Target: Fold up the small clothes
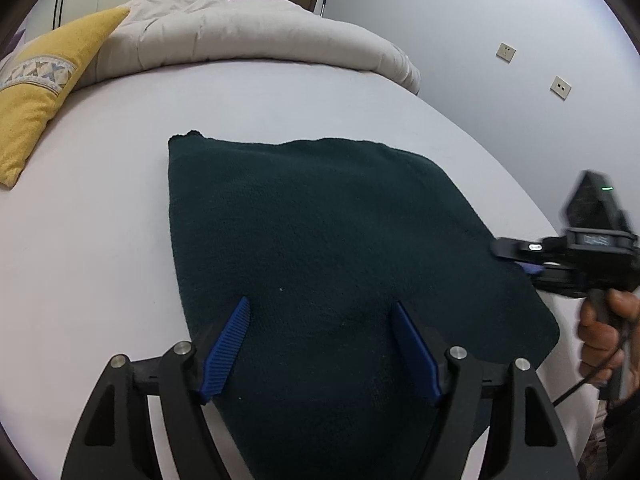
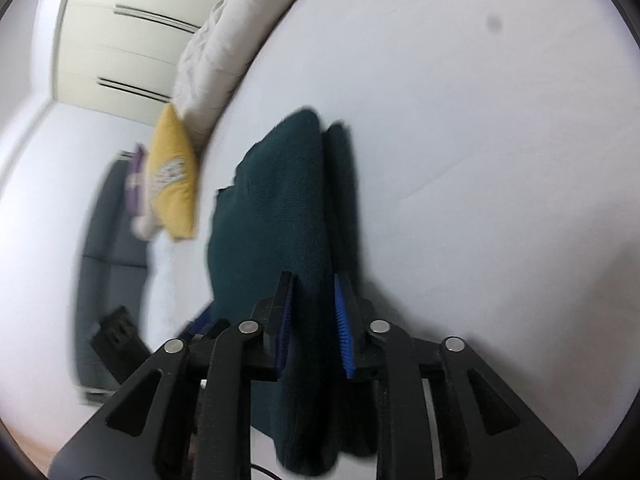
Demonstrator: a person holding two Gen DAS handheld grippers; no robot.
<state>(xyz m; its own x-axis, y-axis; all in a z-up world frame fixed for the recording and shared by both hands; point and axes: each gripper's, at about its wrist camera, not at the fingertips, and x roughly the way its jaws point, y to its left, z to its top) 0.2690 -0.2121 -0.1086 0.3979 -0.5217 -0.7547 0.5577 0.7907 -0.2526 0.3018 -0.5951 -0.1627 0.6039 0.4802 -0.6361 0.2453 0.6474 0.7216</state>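
We see one dark green garment [image 1: 320, 240] of fuzzy, towel-like knit, spread flat on the white bed sheet [image 1: 100, 240] as a rough rectangle. At its right edge the cloth [image 2: 280, 220] lies doubled, two layers showing edge-on (the right wrist view is blurred).

Right gripper [image 2: 314, 280] at bottom center, blue-padded fingers [image 2: 344, 332] closed on a dark green cloth [image 2: 276, 216]. The cloth runs from the jaws up to mid-frame, folded layers visible. White bedsheet [image 2: 480, 120] fills the right side. Yellow pillow [image 2: 172, 184] at center left, pale duvet [image 2: 224, 40] above it, wardrobe [image 2: 120, 40] upper left. View blurred.
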